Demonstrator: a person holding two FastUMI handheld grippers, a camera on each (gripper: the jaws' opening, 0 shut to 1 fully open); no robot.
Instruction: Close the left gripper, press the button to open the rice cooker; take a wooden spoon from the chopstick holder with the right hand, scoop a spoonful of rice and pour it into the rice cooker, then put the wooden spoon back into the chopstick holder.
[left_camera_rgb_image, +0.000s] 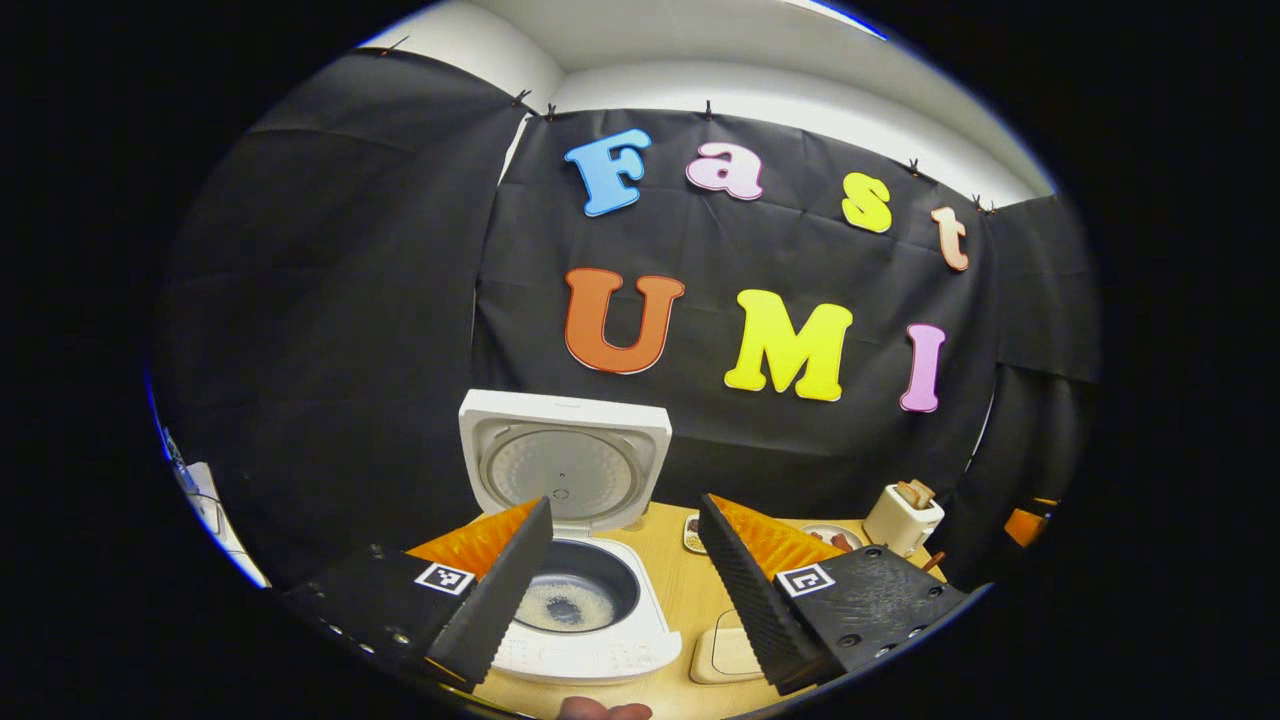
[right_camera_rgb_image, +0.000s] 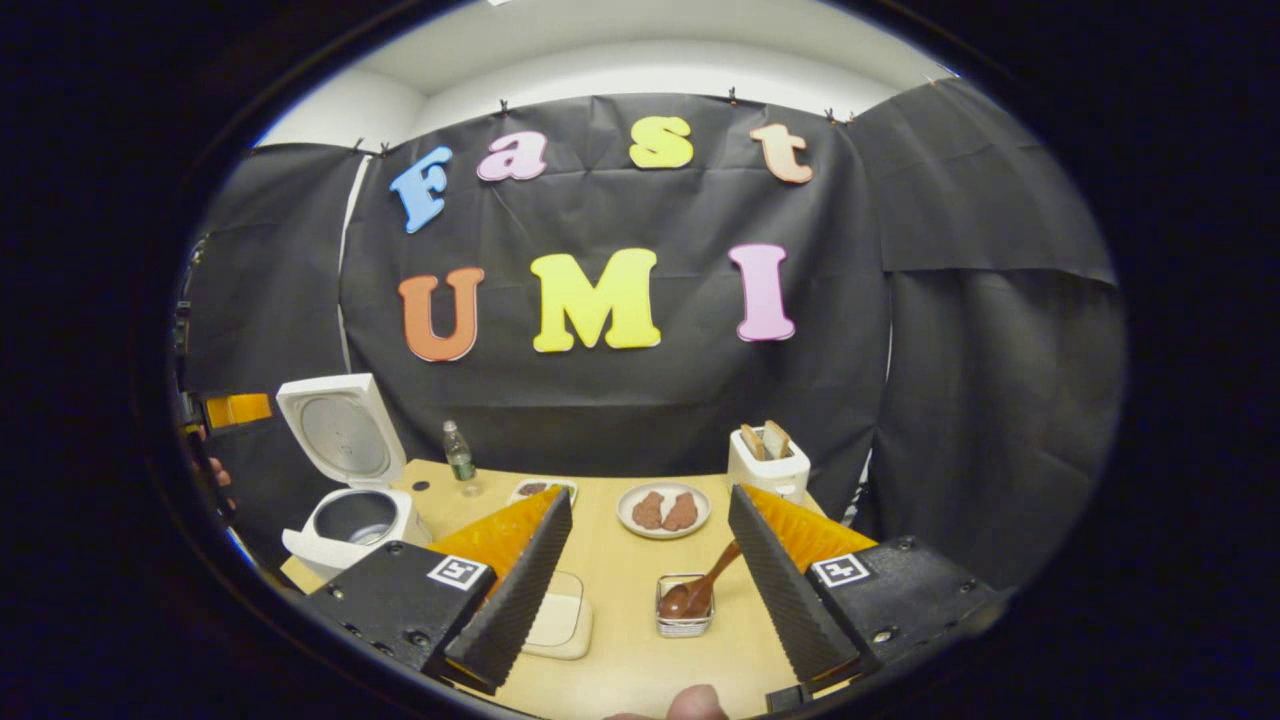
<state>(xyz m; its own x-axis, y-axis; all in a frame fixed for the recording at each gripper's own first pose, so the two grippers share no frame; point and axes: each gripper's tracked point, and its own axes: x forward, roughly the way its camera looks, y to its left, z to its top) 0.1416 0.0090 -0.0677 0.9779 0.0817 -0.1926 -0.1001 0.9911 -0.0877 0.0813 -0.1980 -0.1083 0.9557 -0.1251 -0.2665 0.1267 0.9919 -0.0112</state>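
The wooden spoon (right_camera_rgb_image: 708, 588) rests bowl-down in the small metal chopstick holder (right_camera_rgb_image: 685, 610), its handle leaning up and away, and it lies just ahead of the right gripper (right_camera_rgb_image: 648, 585), whose fingers stand wide apart around nothing. The left gripper (left_camera_rgb_image: 622, 580) is likewise spread and empty, hovering just in front of the rice cooker (left_camera_rgb_image: 585, 600), whose lid (left_camera_rgb_image: 565, 468) stands upright and open. Judging by that, what remains is either fetching the spoon or nothing at all: if fetching, the right gripper should approach the handle, not the bowl, and close squarely across it. The cooker's dark inner pot (left_camera_rgb_image: 572, 598) holds a shallow layer of pale grains. Beyond the holder, a plate (right_camera_rgb_image: 663, 511) carries two brown pieces, and a toaster (right_camera_rgb_image: 768, 465) holds slices.
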